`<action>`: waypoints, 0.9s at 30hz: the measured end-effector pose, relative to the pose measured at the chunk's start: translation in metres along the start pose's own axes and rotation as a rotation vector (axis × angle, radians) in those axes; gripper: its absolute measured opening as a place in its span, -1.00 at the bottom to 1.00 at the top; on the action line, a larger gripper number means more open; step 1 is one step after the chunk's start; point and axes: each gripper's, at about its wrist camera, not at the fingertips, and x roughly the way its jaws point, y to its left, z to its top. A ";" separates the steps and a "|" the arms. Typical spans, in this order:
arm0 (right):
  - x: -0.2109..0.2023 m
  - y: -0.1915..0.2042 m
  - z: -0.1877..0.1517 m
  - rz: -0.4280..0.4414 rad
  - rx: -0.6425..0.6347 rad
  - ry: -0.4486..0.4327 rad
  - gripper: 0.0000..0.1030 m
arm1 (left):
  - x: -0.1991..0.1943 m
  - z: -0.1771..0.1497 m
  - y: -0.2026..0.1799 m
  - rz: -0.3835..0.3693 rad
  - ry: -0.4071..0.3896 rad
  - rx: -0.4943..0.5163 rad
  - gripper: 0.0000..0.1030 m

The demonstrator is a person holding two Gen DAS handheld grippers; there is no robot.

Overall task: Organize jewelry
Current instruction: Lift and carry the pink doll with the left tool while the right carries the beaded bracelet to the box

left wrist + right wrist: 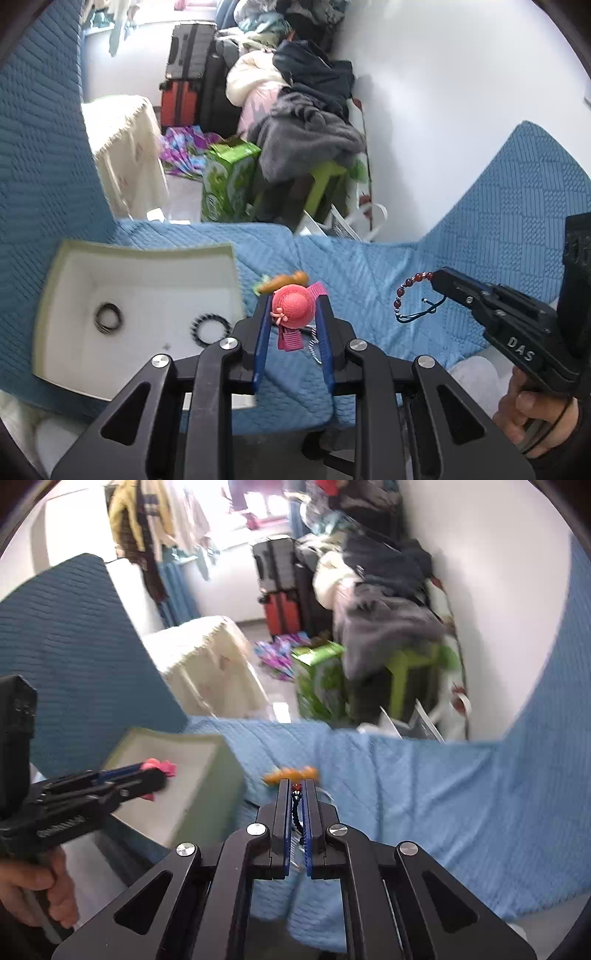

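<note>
Both hand-held grippers carry jewelry above the blue quilted cover [369, 273].

"DAS" is legible on the right hand-held gripper [439, 278], clamped on a red bead bracelet [408, 291]. The left hand-held gripper [293, 308] grips a pink hat hair clip [293, 304] beside the white box [74, 347] holding two dark rings. An orange piece behind is blurred.

We read only one clear marking: the white letters "DAS" on the black body of the right gripper [437, 277], seen from the left wrist camera. On the left gripper [157, 771] in the right wrist view we see a similar white mark, too blurred to read. The green box [227, 181] carries print we cannot make out.
</note>
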 end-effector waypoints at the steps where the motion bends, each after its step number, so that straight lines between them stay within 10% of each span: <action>1: -0.001 0.007 0.006 0.011 -0.009 -0.007 -0.94 | -0.004 0.003 0.004 0.008 -0.006 0.001 -0.52; 27: 0.107 0.125 -0.023 0.158 -0.101 0.218 -0.93 | 0.024 -0.037 0.119 0.081 0.111 -0.121 -0.52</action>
